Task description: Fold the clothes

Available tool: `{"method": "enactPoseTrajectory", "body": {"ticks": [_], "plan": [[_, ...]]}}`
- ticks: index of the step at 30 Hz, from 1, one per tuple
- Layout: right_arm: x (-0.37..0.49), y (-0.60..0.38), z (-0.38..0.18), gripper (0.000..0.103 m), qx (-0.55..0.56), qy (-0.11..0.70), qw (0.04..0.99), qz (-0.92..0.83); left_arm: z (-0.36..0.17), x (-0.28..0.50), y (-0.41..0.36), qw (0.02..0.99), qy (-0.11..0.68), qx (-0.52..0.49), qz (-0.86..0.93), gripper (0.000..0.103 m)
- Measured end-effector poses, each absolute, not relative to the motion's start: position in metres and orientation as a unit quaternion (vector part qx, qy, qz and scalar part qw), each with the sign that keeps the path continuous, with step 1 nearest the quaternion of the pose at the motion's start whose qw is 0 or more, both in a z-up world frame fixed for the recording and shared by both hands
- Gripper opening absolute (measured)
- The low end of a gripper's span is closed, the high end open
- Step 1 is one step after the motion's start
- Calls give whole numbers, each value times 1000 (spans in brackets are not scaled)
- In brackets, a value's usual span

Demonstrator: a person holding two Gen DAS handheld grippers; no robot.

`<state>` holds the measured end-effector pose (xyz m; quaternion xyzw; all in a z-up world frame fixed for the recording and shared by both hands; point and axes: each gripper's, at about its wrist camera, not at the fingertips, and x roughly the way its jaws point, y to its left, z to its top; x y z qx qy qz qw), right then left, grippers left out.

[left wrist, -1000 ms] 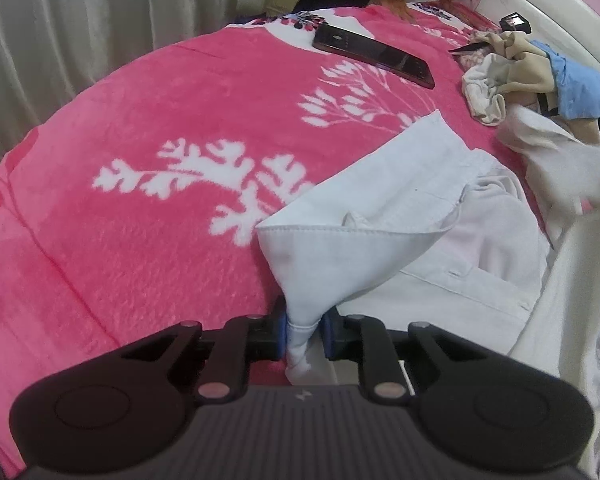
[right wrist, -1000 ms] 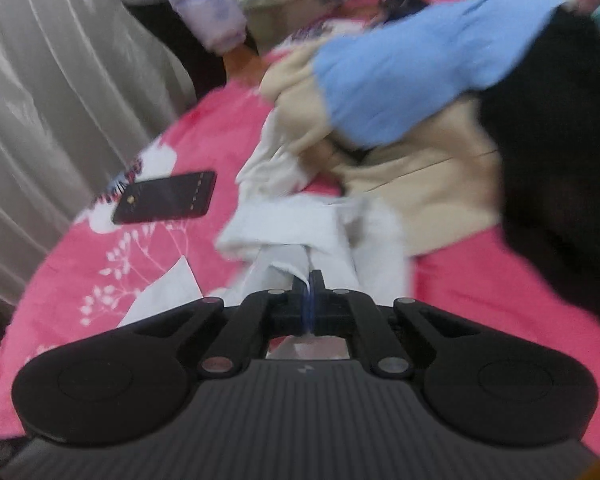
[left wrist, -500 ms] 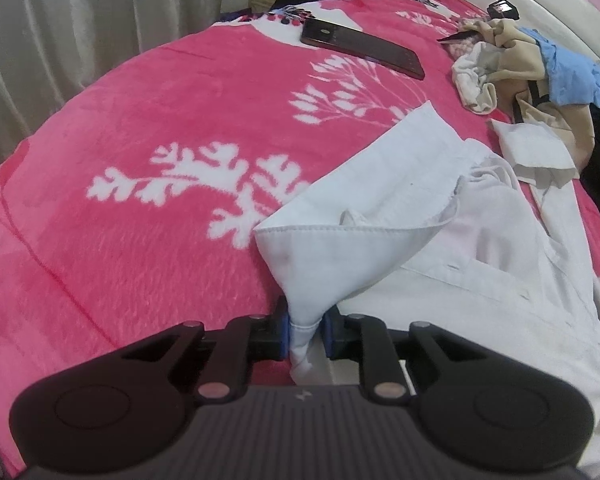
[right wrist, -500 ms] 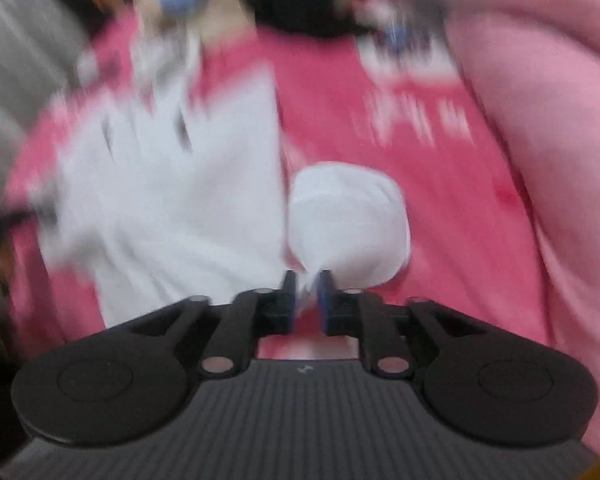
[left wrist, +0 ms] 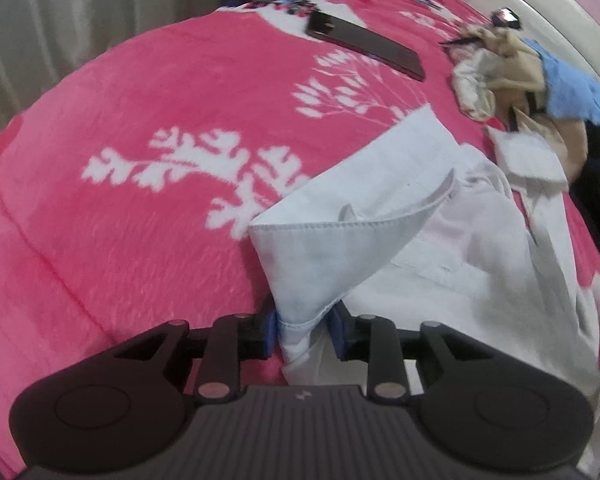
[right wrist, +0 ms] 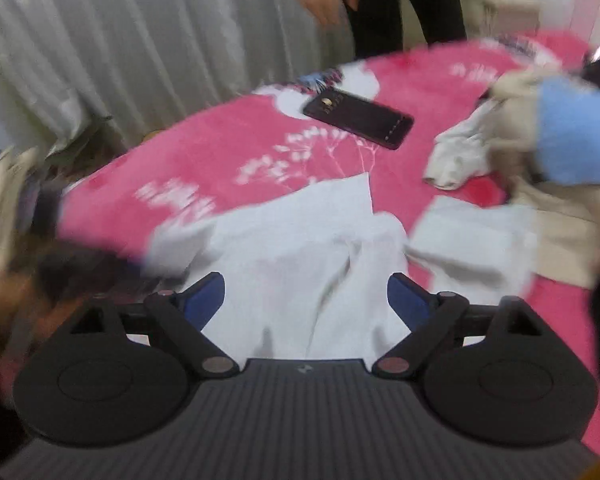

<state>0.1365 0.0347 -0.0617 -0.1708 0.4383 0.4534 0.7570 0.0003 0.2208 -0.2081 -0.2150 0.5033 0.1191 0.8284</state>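
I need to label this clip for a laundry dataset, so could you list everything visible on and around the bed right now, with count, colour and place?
white shirt: one, white, spread on the blanket, one corner between the left claw's pads
blanket: one, pink with white branch prints, covering the bed
phone: one, dark, lying on the blanket's far side
clothes pile: one heap, beige, light blue, black and white pieces, far right by the headboard
small dark gadget: one, behind the pile; too small to identify
curtain: pale grey, behind the bed
bystander: one, dark trousers, standing beyond the bed
left claw: black with blue pads, jaws have just been opening, shirt corner between them
right claw: black with blue pads, jaws have just been opening, now wide, above the shirt, holding nothing
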Motion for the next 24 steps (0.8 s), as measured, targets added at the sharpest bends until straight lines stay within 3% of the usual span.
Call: {"method": "enactPoseTrajectory", "body": {"ticks": [5, 12, 15, 17, 18, 19, 20, 24], "plan": [[198, 107, -128, 88, -180, 460, 772, 401, -211, 0, 217, 832, 502, -200, 122, 27], [202, 98, -163, 85, -146, 491, 772, 375, -213, 0, 200, 844, 503, -139, 123, 26], [170, 93, -164, 65, -164, 479, 763, 402, -214, -2, 199, 847, 499, -135, 125, 23], [154, 92, -161, 32, -168, 467, 759, 421, -214, -4, 197, 850, 493, -133, 128, 18], [150, 92, -159, 25, -167, 467, 755, 429, -213, -6, 196, 854, 488, -125, 129, 13], [146, 93, -156, 10, -169, 466, 752, 435, -211, -7, 194, 858, 482, -118, 131, 11], [143, 91, -150, 6, -169, 459, 755, 437, -209, -10, 192, 863, 475, -111, 132, 8], [137, 71, -104, 4, -128, 420, 782, 442, -192, -19, 188, 884, 435, -108, 132, 6]]}}
